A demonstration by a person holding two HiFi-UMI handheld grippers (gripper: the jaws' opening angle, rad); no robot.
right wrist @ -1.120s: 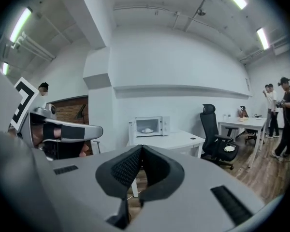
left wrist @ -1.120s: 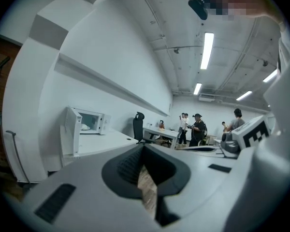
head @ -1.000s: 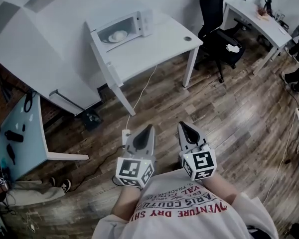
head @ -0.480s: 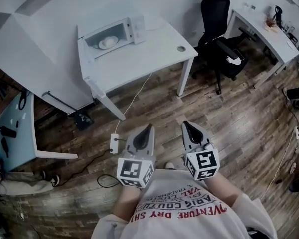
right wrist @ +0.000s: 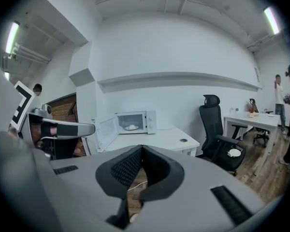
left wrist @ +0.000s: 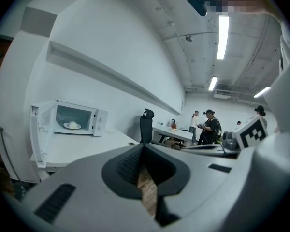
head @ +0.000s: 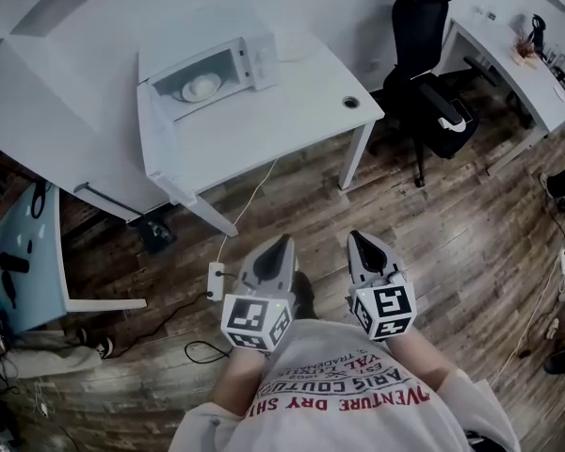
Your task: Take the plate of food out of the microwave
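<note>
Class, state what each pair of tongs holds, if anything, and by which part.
Nothing: left tongs and right tongs are shut, empty. The plate of food sits inside the microwave.

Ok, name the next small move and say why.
Probably step closer to the table: the microwave already stands open with the plate of food inside, but the left claw and right claw, both shut and empty, are well short of it.

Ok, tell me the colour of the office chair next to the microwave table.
Black. The office chair shows best in the head view.
</note>
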